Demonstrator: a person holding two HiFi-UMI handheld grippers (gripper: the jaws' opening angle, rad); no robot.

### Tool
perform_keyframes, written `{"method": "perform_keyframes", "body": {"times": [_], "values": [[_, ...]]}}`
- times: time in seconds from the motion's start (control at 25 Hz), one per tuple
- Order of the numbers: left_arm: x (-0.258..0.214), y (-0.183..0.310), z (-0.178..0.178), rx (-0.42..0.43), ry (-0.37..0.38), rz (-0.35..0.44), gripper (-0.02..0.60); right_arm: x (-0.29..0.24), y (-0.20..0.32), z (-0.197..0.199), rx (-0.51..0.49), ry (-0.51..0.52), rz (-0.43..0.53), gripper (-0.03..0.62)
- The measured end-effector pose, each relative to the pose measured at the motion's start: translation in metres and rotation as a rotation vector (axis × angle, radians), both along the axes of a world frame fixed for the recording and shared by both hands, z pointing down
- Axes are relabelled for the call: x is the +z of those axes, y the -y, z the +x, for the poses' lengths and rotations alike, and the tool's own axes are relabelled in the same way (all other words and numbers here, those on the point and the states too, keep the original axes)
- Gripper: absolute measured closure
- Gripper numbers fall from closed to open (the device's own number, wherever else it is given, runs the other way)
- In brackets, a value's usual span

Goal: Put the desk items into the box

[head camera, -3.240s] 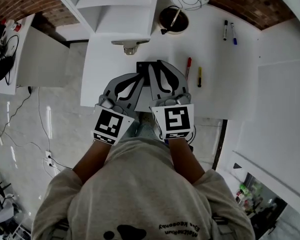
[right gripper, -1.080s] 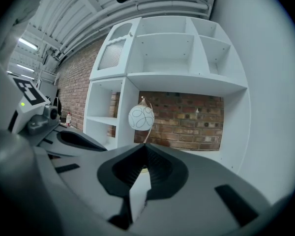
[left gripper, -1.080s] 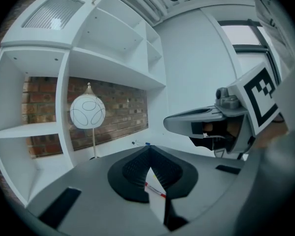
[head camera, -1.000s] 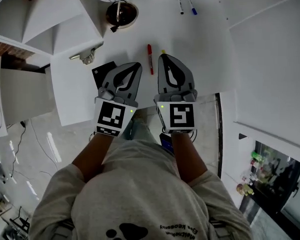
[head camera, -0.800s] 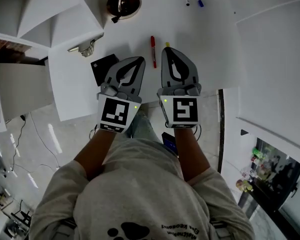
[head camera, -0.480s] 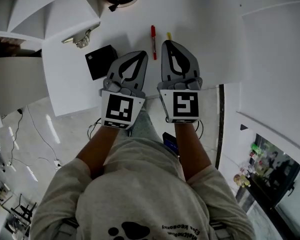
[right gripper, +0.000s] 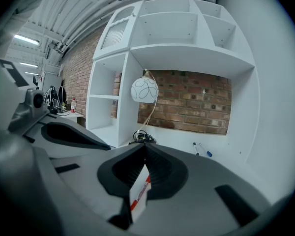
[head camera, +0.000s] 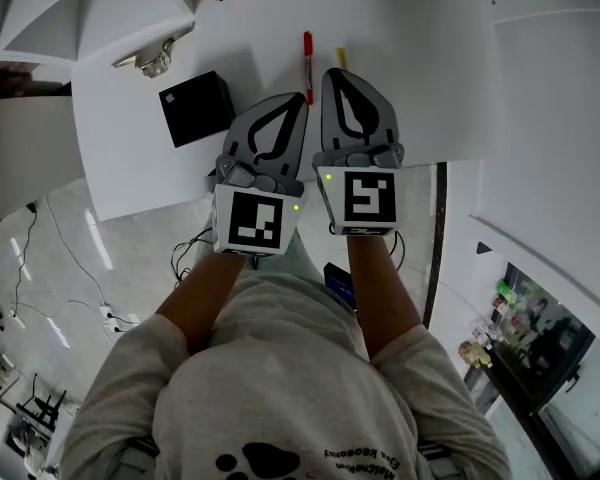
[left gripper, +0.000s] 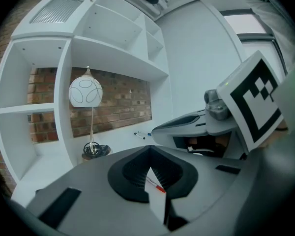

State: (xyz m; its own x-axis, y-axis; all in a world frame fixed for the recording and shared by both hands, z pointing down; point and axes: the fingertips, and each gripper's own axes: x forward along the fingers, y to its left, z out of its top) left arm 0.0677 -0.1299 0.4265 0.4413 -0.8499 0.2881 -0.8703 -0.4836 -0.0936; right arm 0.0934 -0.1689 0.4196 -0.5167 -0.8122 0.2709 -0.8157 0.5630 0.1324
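Note:
On the white desk lie a red marker and a yellow marker, just beyond the tips of both grippers. A small black box sits to the left of my left gripper. That gripper is shut and holds nothing. My right gripper hovers beside it, also shut and empty, its tip close to the yellow marker. The red marker shows through the left gripper's jaw gap, and the same red marker shows under my right gripper.
A metal clip-like item lies at the desk's left rear. A globe lamp with a cable-wrapped base stands by the white shelving. Two more markers rest near the brick back wall. The desk's near edge runs under the grippers.
Both grippers have sunk toward the desk side by side and stayed shut. The black box, earlier partly under the left gripper, now shows whole to its left.

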Motion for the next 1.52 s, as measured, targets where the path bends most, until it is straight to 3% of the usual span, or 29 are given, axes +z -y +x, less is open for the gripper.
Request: {"method": "perform_keyframes", "body": {"times": [0.52, 1.28, 1.52], "values": [[0.039, 0.008, -0.007, -0.07, -0.051, -0.098, 0.575, 0.047, 0.011, -0.003, -0.017, -0.057, -0.096, 0.576], [0.077, 0.028, -0.012, -0.108, -0.088, -0.213, 0.575, 0.122, 0.031, -0.011, -0.011, -0.121, -0.397, 0.571], [0.084, 0.033, -0.012, -0.124, -0.102, -0.237, 0.575, 0.14, 0.038, -0.014, -0.007, -0.144, -0.497, 0.506]]}}
